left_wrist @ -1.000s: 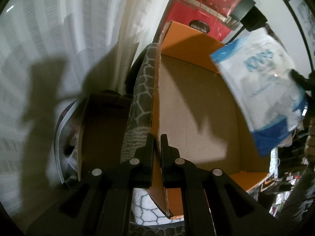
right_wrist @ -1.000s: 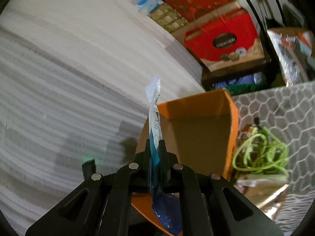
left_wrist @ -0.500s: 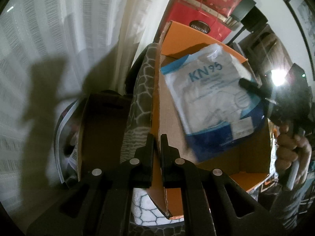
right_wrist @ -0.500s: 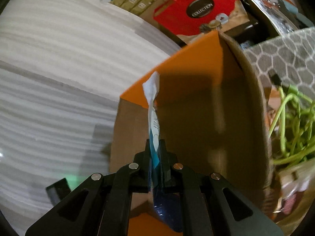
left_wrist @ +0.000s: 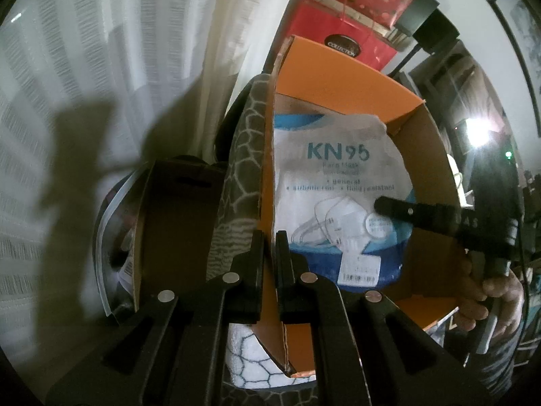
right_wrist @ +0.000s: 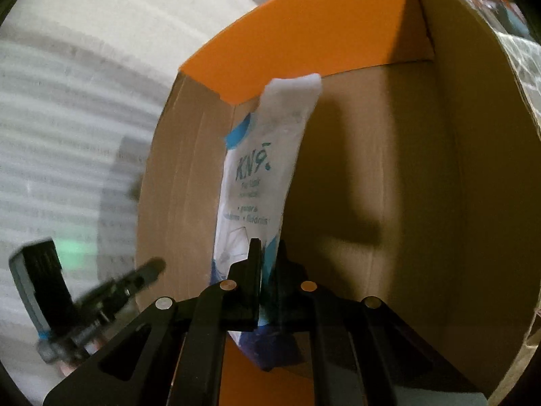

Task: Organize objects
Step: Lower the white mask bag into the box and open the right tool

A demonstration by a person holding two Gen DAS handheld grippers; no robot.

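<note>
An orange cardboard box (left_wrist: pixel 341 67) lies open toward me. My left gripper (left_wrist: pixel 269 237) is shut on the box's left wall edge. A white and blue KN95 mask pack (left_wrist: pixel 338 182) lies inside the box against its brown bottom. My right gripper (left_wrist: pixel 382 204) reaches in from the right, shut on the pack. In the right wrist view the right gripper (right_wrist: pixel 267 247) pinches the pack (right_wrist: pixel 260 182) by its blue end, with the box's inside (right_wrist: pixel 389 155) all around. The left gripper (right_wrist: pixel 148 270) shows at the box's left edge.
A grey cloth with a honeycomb pattern (left_wrist: pixel 241 155) lies under the box. A brown open box (left_wrist: pixel 175 223) stands left of it. White curtains (left_wrist: pixel 118 50) hang at the left. Red gift boxes (left_wrist: pixel 341 37) stand behind the orange box.
My right gripper has carried the mask pack from above the box's right side down into the box, against its bottom. The left gripper has kept its hold on the wall.
</note>
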